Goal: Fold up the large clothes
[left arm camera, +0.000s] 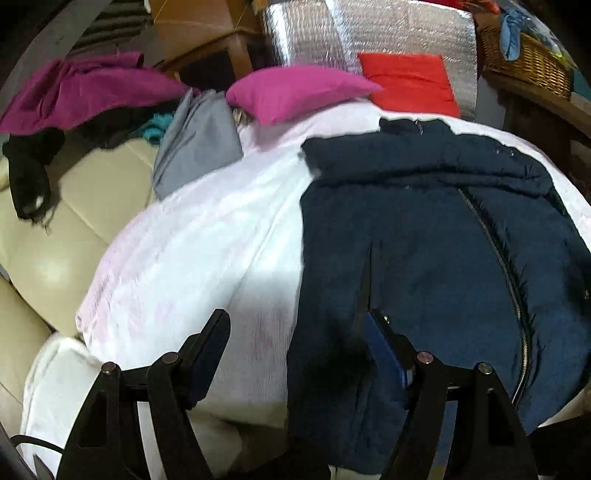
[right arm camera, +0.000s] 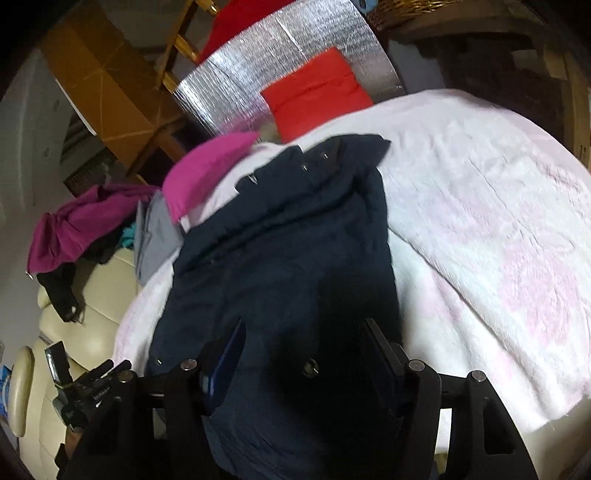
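Both grippers' black fingers (left arm camera: 207, 354) (right arm camera: 384, 354) spread, puffy navy zip jacket (left arm camera: 424, 240), fluffy white blanket (left arm camera: 207, 251)

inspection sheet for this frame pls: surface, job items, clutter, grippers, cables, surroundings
Surface: white-pink blanket over a cream couch.
Job's things: navy jacket lying on the blanket, zipper visible, partly folded lengthwise.
Clutter: magenta pillow, red cushion, grey garment, magenta and black clothes pile.
Grippers: left gripper open over the jacket's left edge; right gripper open above the jacket.
Cables: thin black cable at lower left.
Surroundings: silver foil panel, wicker basket, wooden furniture.
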`<state>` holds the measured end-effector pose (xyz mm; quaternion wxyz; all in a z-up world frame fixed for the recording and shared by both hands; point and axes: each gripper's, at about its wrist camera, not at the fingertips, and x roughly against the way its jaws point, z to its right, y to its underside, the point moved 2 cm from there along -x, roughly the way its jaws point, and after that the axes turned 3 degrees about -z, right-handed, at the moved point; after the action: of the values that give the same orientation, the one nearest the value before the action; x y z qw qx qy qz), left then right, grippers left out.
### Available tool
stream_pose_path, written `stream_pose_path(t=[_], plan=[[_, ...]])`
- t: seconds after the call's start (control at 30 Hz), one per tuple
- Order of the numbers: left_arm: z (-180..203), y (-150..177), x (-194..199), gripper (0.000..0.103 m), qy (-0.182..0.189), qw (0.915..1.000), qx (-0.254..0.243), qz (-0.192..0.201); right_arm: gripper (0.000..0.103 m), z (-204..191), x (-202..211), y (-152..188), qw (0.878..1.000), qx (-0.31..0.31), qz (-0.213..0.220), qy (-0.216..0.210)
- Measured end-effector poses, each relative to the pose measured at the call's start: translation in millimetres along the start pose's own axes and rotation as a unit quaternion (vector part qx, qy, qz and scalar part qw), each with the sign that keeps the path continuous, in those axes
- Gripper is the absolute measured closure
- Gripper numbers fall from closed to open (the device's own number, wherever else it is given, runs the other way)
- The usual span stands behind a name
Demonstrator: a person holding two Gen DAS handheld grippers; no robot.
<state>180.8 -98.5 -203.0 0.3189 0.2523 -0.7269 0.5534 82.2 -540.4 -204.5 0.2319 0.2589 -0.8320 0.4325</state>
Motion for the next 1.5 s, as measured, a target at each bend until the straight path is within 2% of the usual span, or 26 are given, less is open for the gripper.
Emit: stream_pose_path(t=[0.2, 0.4, 0.5, 0.6, 0.77, 0.87, 0.93, 0.97, 1.03, 1.2, 1.27, 1.4, 1.43, 1.47, 1.5], plan=[[8, -23, 5, 0.028, 0.001, 0.9998, -0.014, 0.017, 0.036, -11, -13, -18, 1.0, -0.005, 0.008, -0.007], [15, -50, -7, 0.028, 0.003, 0.9995, -0.019, 0.023, 0.036, -14, -35, -45, 1.0, -0.004, 0.007, -0.002], [19, -70, -25, 0.027, 0.016, 0.9997, -0.013, 0.009, 0.036, -13, -45, -61, 1.0, -0.015, 0.015, 0.001], [19, -101, -54, 0.025, 0.034, 0.9992, 0.017, -0.014, 0.036, -4, -53, -83, 0.999, -0.033, 0.027, 0.005], [16, -149, -113, 0.023, 0.071, 0.9913, 0.097, -0.054, 0.031, 27, -67, -124, 0.995, -0.087, 0.05, 0.022], [16, -157, -144, 0.023, 0.089, 0.9857, 0.122, -0.074, 0.031, 49, -81, -141, 0.99, -0.128, 0.053, 0.019], [13, -159, -160, 0.023, 0.102, 0.9805, 0.141, -0.091, 0.031, 60, -94, -148, 0.988, -0.146, 0.048, 0.017], [9, -162, -169, 0.023, 0.119, 0.9741, 0.162, -0.103, 0.031, 64, -102, -152, 0.988, -0.149, 0.044, 0.018], [4, -166, -176, 0.023, 0.149, 0.9665, 0.183, -0.1, 0.031, 65, -117, -160, 0.989, -0.145, 0.034, 0.025], [-1, -176, -200, 0.023, 0.152, 0.9633, 0.19, -0.114, 0.028, 59, -146, -177, 0.99, -0.124, 0.024, 0.056], [2, -175, -214, 0.023, 0.161, 0.9584, 0.193, -0.136, 0.024, 60, -161, -179, 0.99, -0.127, 0.003, 0.062], [11, -179, -229, 0.023, 0.183, 0.9558, 0.173, -0.151, 0.024, 56, -187, -176, 0.99, -0.102, -0.034, 0.092], [12, -180, -230, 0.023, 0.185, 0.9556, 0.172, -0.151, 0.03, 52, -190, -176, 0.991, -0.092, -0.034, 0.096], [14, -181, -230, 0.025, 0.192, 0.9546, 0.171, -0.15, 0.041, 50, -190, -176, 0.991, -0.082, -0.033, 0.1], [15, -182, -231, 0.034, 0.207, 0.9515, 0.172, -0.15, 0.045, 44, -191, -177, 0.991, -0.068, -0.033, 0.107]])
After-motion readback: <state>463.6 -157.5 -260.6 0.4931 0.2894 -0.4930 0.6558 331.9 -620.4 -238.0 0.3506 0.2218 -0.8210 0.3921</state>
